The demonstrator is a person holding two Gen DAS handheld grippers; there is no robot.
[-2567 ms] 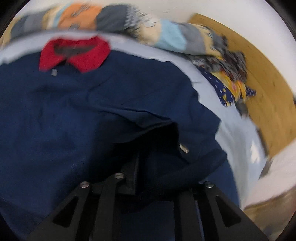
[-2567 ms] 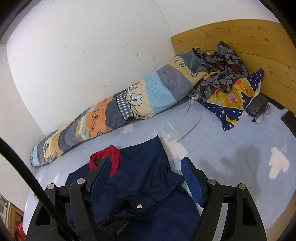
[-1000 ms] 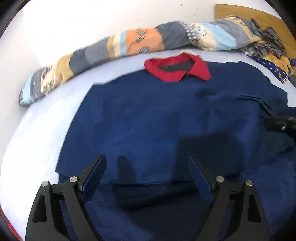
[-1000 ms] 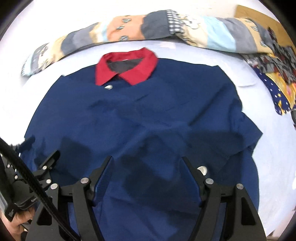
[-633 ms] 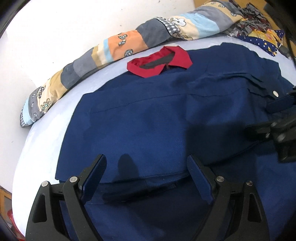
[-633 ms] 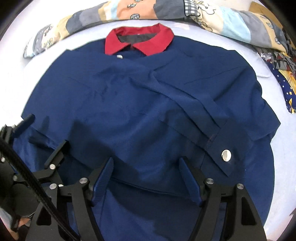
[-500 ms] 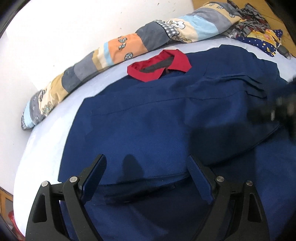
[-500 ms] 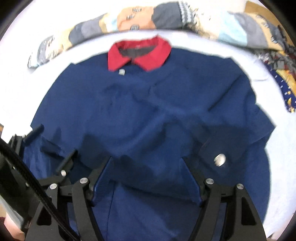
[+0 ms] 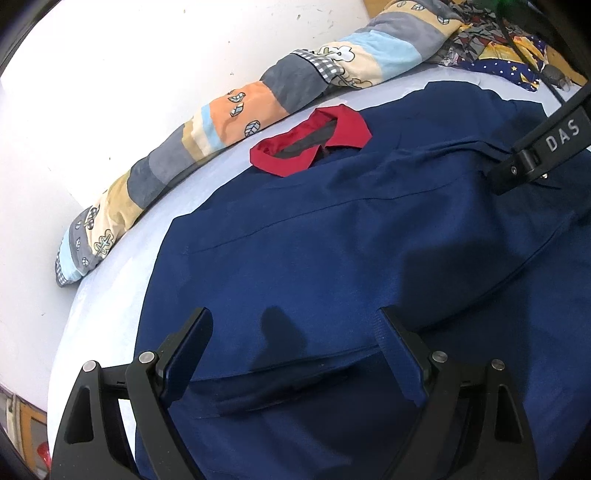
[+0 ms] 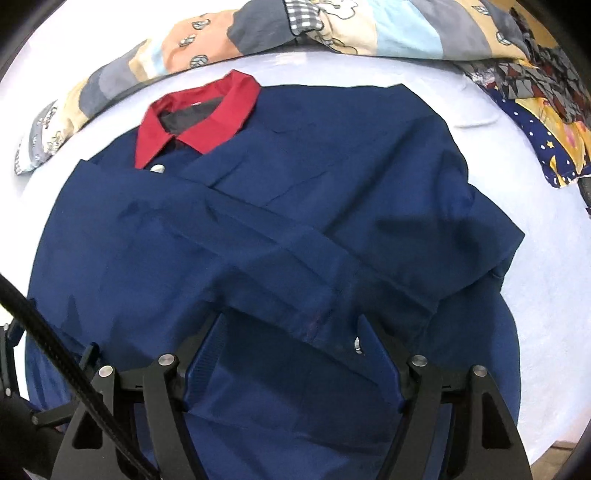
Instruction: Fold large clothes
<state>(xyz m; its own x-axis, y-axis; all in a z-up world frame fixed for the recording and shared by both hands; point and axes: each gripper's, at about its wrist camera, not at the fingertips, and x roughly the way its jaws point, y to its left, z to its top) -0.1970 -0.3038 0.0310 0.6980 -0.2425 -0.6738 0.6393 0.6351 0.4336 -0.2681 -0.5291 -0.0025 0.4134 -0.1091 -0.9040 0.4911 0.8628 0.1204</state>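
Left wrist view: left gripper (image 9: 295, 328) at lower centre, jaws apart, empty, above shirt (image 9: 332, 240) spread on bed (image 9: 110, 295).

Right wrist view: right gripper (image 10: 291, 334) jaws apart, empty. Shirt fills frame; sleeves (image 10: 258, 236) crossed over the front. Body folds judged outstanding.

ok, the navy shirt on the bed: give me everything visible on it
The navy shirt is a large woven-looking garment with a red collar and a pale button just below it. It lies front up, spread over the pale blue bedsheet, collar toward the patchwork bolster. One long sleeve is folded diagonally across the chest, its cuff near the hem by a metal snap. Light wrinkles, otherwise flat. Both claws hover open over its lower part; neither visibly grips it.
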